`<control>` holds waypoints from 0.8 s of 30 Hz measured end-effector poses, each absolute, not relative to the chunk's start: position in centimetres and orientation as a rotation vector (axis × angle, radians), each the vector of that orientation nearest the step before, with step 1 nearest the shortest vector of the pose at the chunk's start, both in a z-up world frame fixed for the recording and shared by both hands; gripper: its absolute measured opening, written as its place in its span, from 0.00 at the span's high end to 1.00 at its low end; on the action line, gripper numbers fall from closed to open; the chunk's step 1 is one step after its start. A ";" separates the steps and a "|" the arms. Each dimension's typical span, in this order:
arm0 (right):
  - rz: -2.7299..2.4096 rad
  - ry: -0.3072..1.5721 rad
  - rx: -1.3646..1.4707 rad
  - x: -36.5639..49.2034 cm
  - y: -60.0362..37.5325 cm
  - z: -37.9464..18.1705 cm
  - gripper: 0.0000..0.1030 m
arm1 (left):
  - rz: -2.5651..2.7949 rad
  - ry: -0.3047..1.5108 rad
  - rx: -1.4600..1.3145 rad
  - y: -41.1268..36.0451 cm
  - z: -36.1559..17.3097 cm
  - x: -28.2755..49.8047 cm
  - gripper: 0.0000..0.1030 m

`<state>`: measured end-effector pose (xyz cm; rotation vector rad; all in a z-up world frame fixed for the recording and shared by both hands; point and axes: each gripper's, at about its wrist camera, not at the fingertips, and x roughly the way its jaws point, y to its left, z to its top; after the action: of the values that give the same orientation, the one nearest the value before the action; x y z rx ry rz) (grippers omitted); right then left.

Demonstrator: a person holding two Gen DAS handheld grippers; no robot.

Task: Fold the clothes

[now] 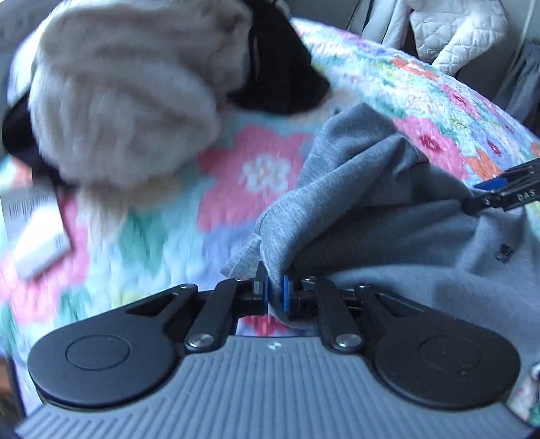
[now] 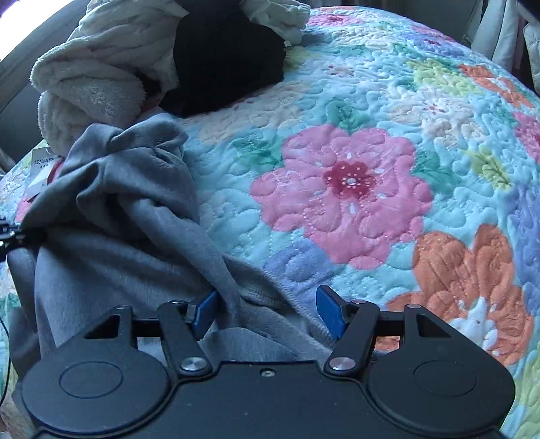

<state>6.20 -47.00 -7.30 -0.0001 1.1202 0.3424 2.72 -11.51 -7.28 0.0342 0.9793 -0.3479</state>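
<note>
1. Blue pads of my left gripper (image 1: 276,292) are pressed together on a bunched fold of the soft grey fleece sweatshirt (image 1: 388,216), with cloth squeezed between the two fingers.
2. My right gripper (image 2: 266,312) stands wide apart, its blue fingertips (image 2: 329,310) straddling the ribbed grey edge without pinching anything.
3. That sweatshirt lies crumpled on the flowered, quilted bedspread (image 2: 354,189), one twisted part rising toward the far pile.
4. From the left wrist view, I see the right gripper's black tip (image 1: 503,194) resting against the grey cloth at the right edge.
5. Beyond the sweatshirt, a cream, fluffy knitted garment (image 2: 84,81) lies heaped beside a black piece of clothing (image 2: 222,57), the two touching.
6. A white paper tag (image 2: 40,169) sits just beside the cream heap.
7. A white quilted jacket (image 1: 459,30) hangs behind the bed.
</note>
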 end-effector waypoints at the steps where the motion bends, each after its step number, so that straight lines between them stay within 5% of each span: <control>1: 0.349 1.131 -0.014 6.1 -46.3 -7.5 0.31 | -0.359 0.991 0.042 -11.3 -7.5 2.2 0.93; 3: 0.366 1.150 -0.041 5.7 -44.7 -7.9 0.31 | -0.376 0.980 0.080 -11.5 -7.2 1.4 0.93; 5: 0.398 1.128 -0.103 3.9 -42.6 -7.8 0.59 | -0.386 0.959 0.111 -11.6 -6.6 0.9 0.93; 8: 0.451 1.077 -0.176 1.5 -40.1 -7.1 0.76 | -0.384 0.913 0.075 -10.8 -4.8 1.4 0.92; 12: 0.460 1.059 -0.164 0.2 -39.8 -5.9 0.79 | -0.403 0.881 0.063 -9.8 -4.9 3.9 0.79; 16: 0.468 1.042 -0.151 -1.2 -39.6 -4.8 0.82 | -0.417 0.817 0.091 -9.7 -3.1 5.6 0.76; 22: 0.481 1.015 -0.132 -3.2 -39.1 -3.0 0.81 | -0.523 0.614 0.103 -12.6 1.9 5.6 0.53; 24: 0.485 1.006 -0.126 -3.8 -39.0 -2.5 0.81 | -0.592 0.584 0.159 -15.1 2.4 5.7 0.23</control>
<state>-3.84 -39.00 -2.45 -0.1262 1.0057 0.4849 5.68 -15.11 2.38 0.1589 0.5839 -0.5925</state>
